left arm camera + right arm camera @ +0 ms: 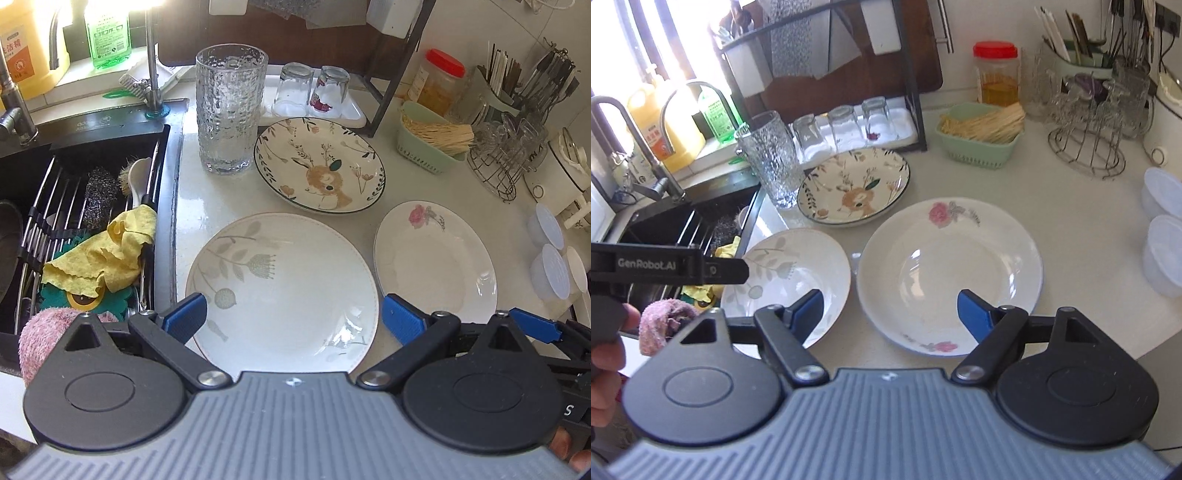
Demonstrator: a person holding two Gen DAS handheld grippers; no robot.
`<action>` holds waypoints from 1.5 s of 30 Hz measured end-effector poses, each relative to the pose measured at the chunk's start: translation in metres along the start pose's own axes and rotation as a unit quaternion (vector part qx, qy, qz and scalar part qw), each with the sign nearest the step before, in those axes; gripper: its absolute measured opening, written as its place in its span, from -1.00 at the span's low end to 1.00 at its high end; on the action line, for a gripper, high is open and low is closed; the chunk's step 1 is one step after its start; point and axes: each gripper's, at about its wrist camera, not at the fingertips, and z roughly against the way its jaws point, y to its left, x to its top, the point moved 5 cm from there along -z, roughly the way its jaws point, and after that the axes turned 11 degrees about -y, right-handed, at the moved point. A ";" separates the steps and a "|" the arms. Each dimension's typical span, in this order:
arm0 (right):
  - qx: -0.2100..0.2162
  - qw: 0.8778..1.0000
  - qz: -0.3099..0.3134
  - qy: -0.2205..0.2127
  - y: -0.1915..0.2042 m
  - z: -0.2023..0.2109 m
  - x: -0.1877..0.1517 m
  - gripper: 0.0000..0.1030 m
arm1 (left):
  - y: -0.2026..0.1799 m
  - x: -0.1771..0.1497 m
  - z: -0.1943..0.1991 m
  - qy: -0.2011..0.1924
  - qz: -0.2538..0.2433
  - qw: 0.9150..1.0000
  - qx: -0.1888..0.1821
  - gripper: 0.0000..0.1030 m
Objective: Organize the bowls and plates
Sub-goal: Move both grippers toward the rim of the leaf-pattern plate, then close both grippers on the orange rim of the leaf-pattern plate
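1. Three plates sit beside the sink [92, 155]: leaf plate [282, 291] nearest, deer plate [319, 164] behind, rose plate [949, 277] farthest out
2. Left gripper [291, 317] gapes wide over leaf plate, empty
3. Right gripper [890, 312] spread open over rose plate, empty

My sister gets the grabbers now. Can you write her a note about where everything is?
Left gripper: open, empty, over the leaf plate.
Right gripper: open, empty, over the rose plate.
The deer plate lies behind them, beside the tall glass. All three plates lie apart on the counter.
Done: nothing stacked.
Left: gather the plates into one pile. No bowls clearly in view.
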 end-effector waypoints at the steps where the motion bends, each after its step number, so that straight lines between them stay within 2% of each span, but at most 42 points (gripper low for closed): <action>1: 0.000 1.000 -0.002 0.005 0.003 -0.004 -0.003 0.51 | 0.003 0.000 -0.006 0.003 0.000 1.000 -0.001 0.96; 6: 0.013 1.000 -0.020 0.016 0.016 -0.024 -0.010 0.49 | 0.018 -0.001 -0.029 0.015 -0.006 1.000 -0.010 0.95; 9: 0.020 0.999 -0.026 0.021 0.023 -0.033 -0.017 0.46 | 0.030 -0.004 -0.041 0.030 0.000 0.999 -0.014 0.83; 12: 0.029 0.998 -0.044 0.032 0.025 -0.042 -0.019 0.37 | 0.042 -0.006 -0.050 0.037 0.008 0.999 -0.013 0.72; 15: 0.039 0.997 -0.051 0.035 0.030 -0.051 -0.019 0.14 | 0.053 -0.009 -0.057 0.042 0.008 0.999 -0.004 0.47; 20: 0.051 0.994 -0.076 0.057 0.039 -0.068 -0.025 0.05 | 0.070 -0.008 -0.062 0.034 0.023 0.999 -0.016 0.35; 23: 0.046 0.993 -0.090 0.064 0.038 -0.076 -0.027 -0.05 | 0.078 -0.008 -0.065 0.035 0.029 0.999 -0.017 0.23; 25: 0.041 0.992 -0.097 0.070 0.038 -0.082 -0.028 -0.18 | 0.083 -0.008 -0.068 0.033 0.035 0.999 -0.017 0.16; 29: 0.022 0.992 -0.096 0.081 0.037 -0.092 -0.033 -0.28 | 0.094 -0.009 -0.075 0.032 0.045 0.998 -0.017 0.09; 32: 0.010 0.992 -0.091 0.083 0.037 -0.098 -0.035 -0.31 | 0.096 -0.008 -0.081 0.031 0.045 0.998 -0.025 -0.05; 34: 0.005 0.993 -0.084 0.082 0.037 -0.101 -0.035 -0.47 | 0.096 -0.008 -0.085 0.033 0.042 0.998 -0.030 -0.19; 37: 0.001 0.994 -0.075 0.083 0.040 -0.107 -0.035 -0.57 | 0.095 -0.007 -0.089 0.032 0.035 0.998 -0.037 -0.32; 39: 0.000 0.993 -0.076 0.085 0.040 -0.109 -0.037 -0.59 | 0.096 -0.008 -0.092 0.034 0.032 0.998 -0.037 -0.39; 45: 0.004 0.991 -0.097 0.087 0.038 -0.115 -0.040 -0.59 | 0.099 -0.005 -0.096 0.039 0.037 0.997 -0.049 -0.40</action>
